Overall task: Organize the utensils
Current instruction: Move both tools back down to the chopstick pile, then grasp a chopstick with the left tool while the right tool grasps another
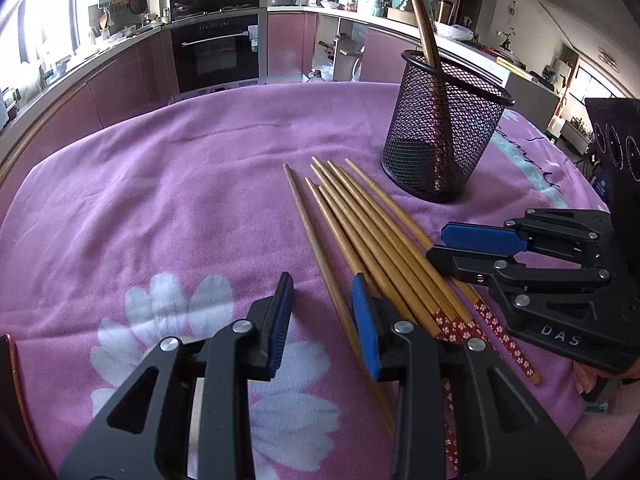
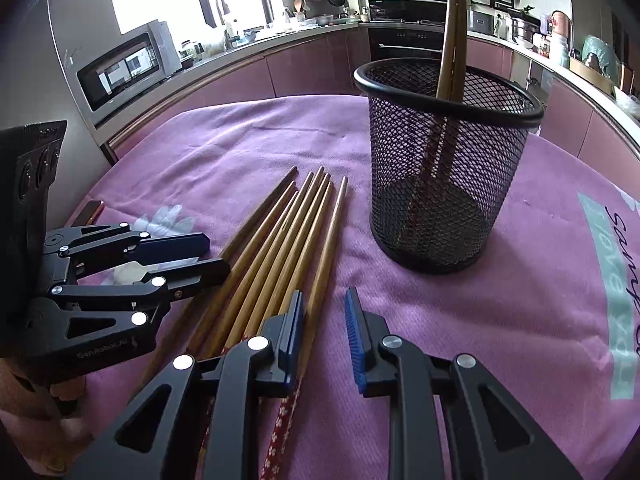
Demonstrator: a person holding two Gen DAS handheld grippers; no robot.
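Nearest my left-wrist lens, the left gripper (image 1: 323, 320) stands open with one chopstick (image 1: 320, 256) between its jaws, unpressed, on the pink cloth (image 1: 160, 200); from my right-wrist view, the right gripper (image 2: 325, 332) stands open over the chopstick bundle (image 2: 280, 248), beside the mesh holder (image 2: 444, 184) containing two chopsticks (image 2: 452, 40).

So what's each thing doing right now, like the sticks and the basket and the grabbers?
Mesh basket: upright on the pink cloth, two chopsticks standing inside.
Loose chopsticks: lying flat in a bunch beside the basket.
Left gripper: open, holding nothing.
Right gripper: open, holding nothing.
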